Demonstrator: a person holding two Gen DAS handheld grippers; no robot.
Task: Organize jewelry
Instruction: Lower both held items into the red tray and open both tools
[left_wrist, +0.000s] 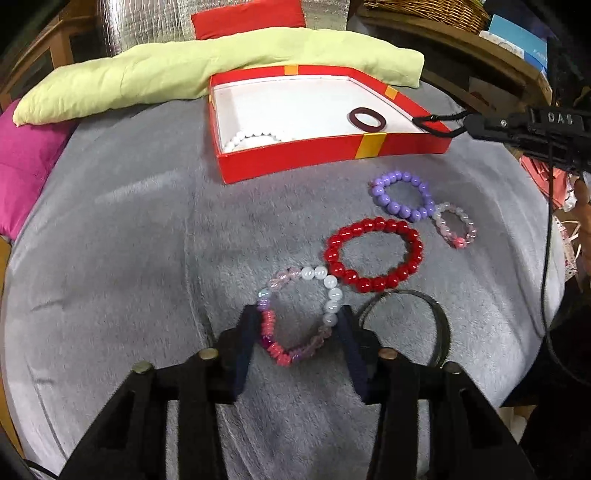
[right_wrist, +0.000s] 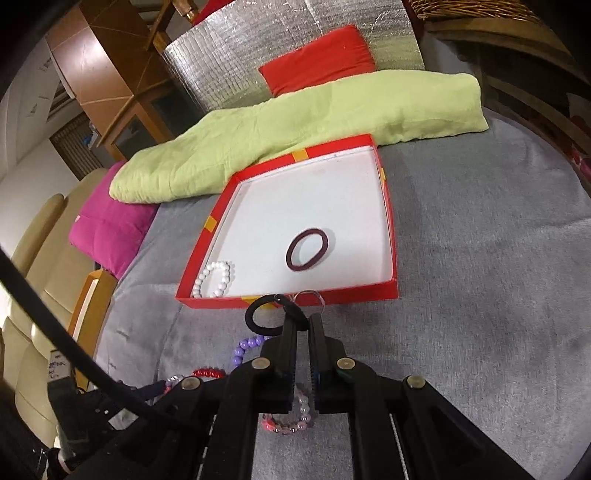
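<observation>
Bracelets are strewn over the grey blanket, and the mixed pink-and-white bracelet (left_wrist: 301, 314) is seen lying right between the fingers of the left claw (left_wrist: 300, 325), its loop stretched away from the claw toward the red box (left_wrist: 332, 151). The jaws are held partly apart, one finger at each flank of the near half of the loop, seemingly touching the beads; whether the beads are truly pinched cannot be told. By the left claw this bracelet is reached far more readily than by the other. Just beyond it the red bracelet (left_wrist: 373, 254) is touched by its white beads, with a thin dark bangle (left_wrist: 441, 325) just beside, and the purple bracelet (left_wrist: 402, 195) and a small pale pink one (left_wrist: 456, 229) farther on. Over the box's near edge the right claw (right_wrist: 303, 321) is held clamped together on a black hair tie (right_wrist: 264, 317). Inside the box a white bead bracelet (right_wrist: 216, 278) and a dark maroon hair tie (right_wrist: 307, 250) are already laid. A straight carry forward to the box is judged to be called for
</observation>
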